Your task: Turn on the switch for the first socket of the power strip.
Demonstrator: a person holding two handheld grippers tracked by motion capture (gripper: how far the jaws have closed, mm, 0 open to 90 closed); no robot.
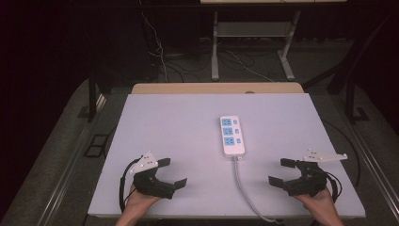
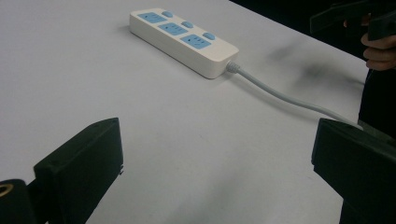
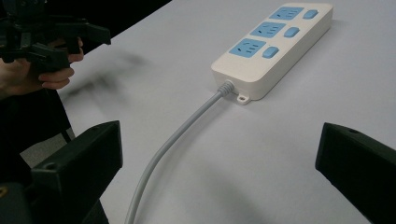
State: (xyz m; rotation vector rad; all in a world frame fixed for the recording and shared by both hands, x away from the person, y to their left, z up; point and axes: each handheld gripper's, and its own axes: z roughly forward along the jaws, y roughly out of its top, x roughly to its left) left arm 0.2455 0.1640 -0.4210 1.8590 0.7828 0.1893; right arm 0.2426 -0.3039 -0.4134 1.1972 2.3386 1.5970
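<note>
A white power strip (image 1: 232, 135) with three blue sockets and blue switches lies flat near the middle of the white table (image 1: 179, 127). Its grey cable (image 1: 244, 188) runs toward the near edge. My left gripper (image 1: 171, 172) hovers at the near left, jaws wide apart and empty. At the near right my right gripper (image 1: 281, 171) is open too, nothing between its jaws. The left gripper view has the power strip (image 2: 182, 39) far ahead and the cable (image 2: 285, 95) trailing right. In the right gripper view the power strip (image 3: 273, 46) is ahead and the cable (image 3: 173, 144) passes between the jaws.
Beyond the table's far edge stand a metal frame (image 1: 251, 42) and loose wires (image 1: 160, 52) on a dark floor. A wooden board edge (image 1: 216, 88) shows behind the white top. Wide bare tabletop surrounds the strip.
</note>
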